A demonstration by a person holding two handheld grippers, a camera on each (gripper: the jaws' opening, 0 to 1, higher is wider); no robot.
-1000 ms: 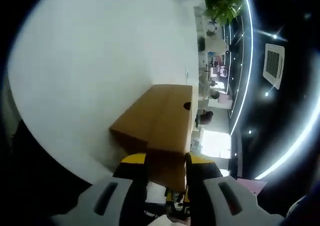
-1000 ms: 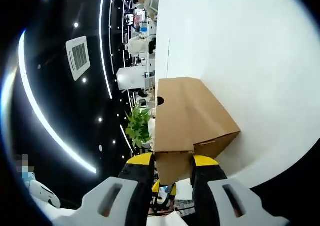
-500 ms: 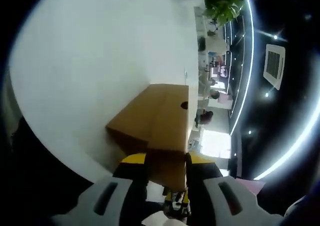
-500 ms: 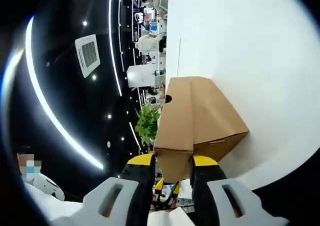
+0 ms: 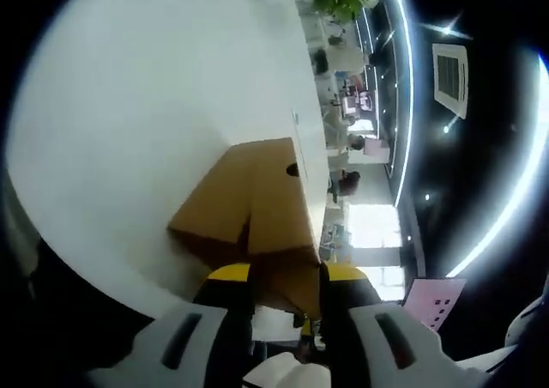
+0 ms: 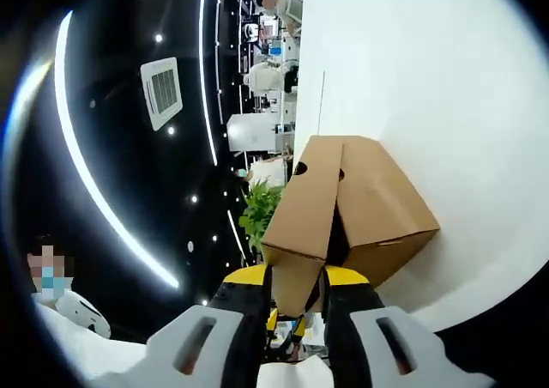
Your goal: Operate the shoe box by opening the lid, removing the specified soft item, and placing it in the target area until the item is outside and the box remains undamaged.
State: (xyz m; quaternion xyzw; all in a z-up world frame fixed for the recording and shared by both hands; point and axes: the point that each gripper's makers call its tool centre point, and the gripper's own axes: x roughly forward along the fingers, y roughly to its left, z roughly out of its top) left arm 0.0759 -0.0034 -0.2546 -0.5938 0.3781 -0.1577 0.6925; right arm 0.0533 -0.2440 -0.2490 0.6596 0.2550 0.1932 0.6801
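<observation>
Behind raised lid (image 6: 302, 225), box interior unseen.

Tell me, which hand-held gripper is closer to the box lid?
Neither, they tie. The left hand-held gripper is shut on the lid at one end, and the right hand-held gripper is shut on its other end, lifting it off the shoe box.

light: bright, white table (image 5: 129, 105) blown out | ceiling light strips (image 6: 73, 148) glare | edges: fisheye-warped, soft

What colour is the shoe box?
Plain brown cardboard shoe box, clearest in the right gripper view.
</observation>
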